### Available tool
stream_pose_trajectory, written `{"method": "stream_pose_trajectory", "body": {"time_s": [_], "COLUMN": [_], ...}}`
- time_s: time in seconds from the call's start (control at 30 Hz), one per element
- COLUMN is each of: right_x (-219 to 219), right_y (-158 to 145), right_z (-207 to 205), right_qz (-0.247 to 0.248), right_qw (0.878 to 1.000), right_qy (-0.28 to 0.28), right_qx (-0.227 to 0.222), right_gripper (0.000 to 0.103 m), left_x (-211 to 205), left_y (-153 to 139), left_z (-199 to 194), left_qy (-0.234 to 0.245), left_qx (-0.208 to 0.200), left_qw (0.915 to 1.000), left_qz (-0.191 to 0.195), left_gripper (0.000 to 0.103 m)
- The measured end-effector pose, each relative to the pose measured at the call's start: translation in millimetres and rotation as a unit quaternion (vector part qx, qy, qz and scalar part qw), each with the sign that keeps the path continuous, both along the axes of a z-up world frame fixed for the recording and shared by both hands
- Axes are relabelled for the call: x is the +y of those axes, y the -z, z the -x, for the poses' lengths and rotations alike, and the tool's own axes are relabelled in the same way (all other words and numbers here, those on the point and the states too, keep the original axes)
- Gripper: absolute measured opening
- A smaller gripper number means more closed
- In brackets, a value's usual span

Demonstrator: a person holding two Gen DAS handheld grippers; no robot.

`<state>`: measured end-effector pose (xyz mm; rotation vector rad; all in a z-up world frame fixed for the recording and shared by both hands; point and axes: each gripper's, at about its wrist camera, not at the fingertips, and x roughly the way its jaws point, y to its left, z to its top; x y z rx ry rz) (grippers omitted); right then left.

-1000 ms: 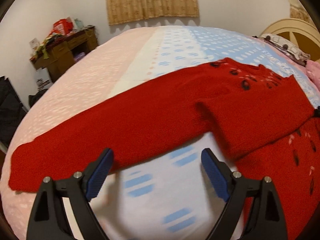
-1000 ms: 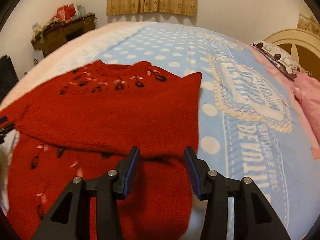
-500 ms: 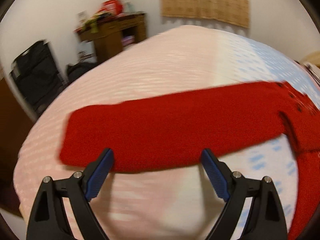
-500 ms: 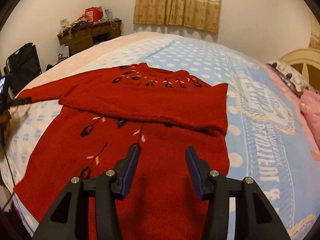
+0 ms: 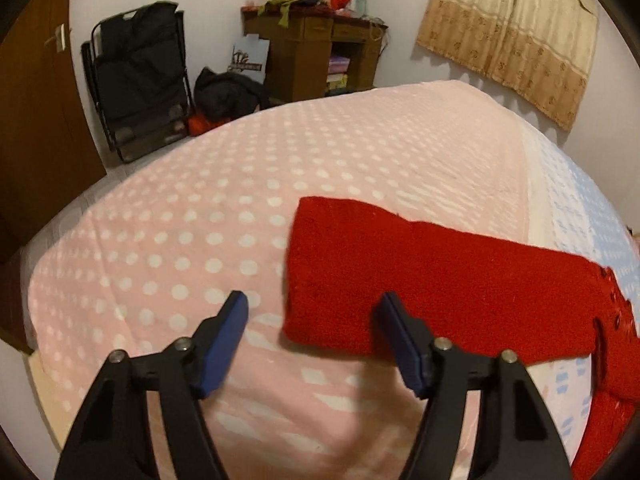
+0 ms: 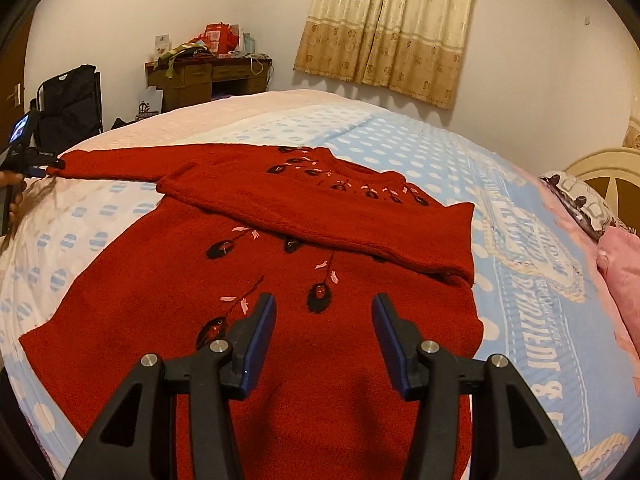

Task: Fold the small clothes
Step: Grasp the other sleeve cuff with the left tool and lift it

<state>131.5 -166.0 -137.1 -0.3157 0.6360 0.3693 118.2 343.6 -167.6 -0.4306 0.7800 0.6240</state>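
Note:
A red knit sweater [image 6: 280, 300] with black and pink embroidery lies flat on the bed. Its right sleeve [image 6: 340, 220] is folded across the chest. Its left sleeve [image 5: 420, 280] stretches out straight over the pink side of the bed. My left gripper [image 5: 312, 336] is open just above the cuff end of that sleeve, with the cuff between its fingers. It shows at the far left of the right wrist view [image 6: 40, 160], at the sleeve end. My right gripper [image 6: 322, 336] is open and empty above the sweater's lower body.
The bed has a pink dotted cover [image 5: 200, 240] on the left and a blue dotted blanket [image 6: 520, 240] on the right. Pillows [image 6: 580, 200] lie at the headboard. A cluttered wooden desk [image 5: 312, 52], a black folding chair [image 5: 140, 80] and a brown door [image 5: 32, 120] stand beyond the bed's edge.
My left gripper has travelled left along the outstretched sleeve to its cuff. My right gripper has pulled back from the folded sleeve toward the sweater's hem. Both stay open.

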Motion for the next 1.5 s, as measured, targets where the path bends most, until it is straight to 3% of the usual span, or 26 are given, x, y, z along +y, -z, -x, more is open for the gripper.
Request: {"method": "stream_pose_trajectory", "body": {"time_s": [0.07,0.13,0.2,0.27,0.37,0.7,0.9,1.23,1.5], "right_x": [-5,-11,-17,-24,-31,-37,-38,-47,-57], "right_y": [0,0,1,0,-2,-7,-8,-13,-18], "right_z": [1,1,0,0,-1,5,8,9,7], "right_qz": [-0.012,-0.025,-0.039,-0.053,-0.067,-0.085,-0.087,-0.096,-0.107], "right_qw": [1.000,1.000,0.999,0.998,0.996,0.994,0.994,0.992,0.990], "right_qy": [0.007,0.015,0.028,0.041,0.055,0.065,0.066,0.080,0.094], "right_qx": [-0.001,0.000,0.002,0.000,-0.002,-0.009,-0.014,-0.021,-0.024], "right_gripper": [0.051,0.051,0.051,0.052,0.052,0.052,0.052,0.052,0.052], "left_x": [-4,-5,-3,-2,2,-5,-24,-87,-136], "left_y": [0,1,2,0,-5,-40,-64,-120,-147], "left_z": [-7,-10,-13,-14,-11,-8,-17,-41,-62], "left_qy": [0.001,0.006,0.018,0.034,0.033,0.059,0.088,0.160,0.216], "left_qx": [-0.001,-0.006,-0.005,-0.020,-0.034,-0.086,-0.119,-0.175,-0.201], "left_qw": [1.0000,1.0000,0.9998,0.9988,0.9976,0.9926,0.9855,0.9674,0.9498], "left_qz": [-0.002,0.000,0.002,0.028,0.050,0.062,0.083,0.088,0.104], "left_gripper": [0.069,0.060,0.022,0.016,0.014,0.014,0.014,0.013,0.013]}}
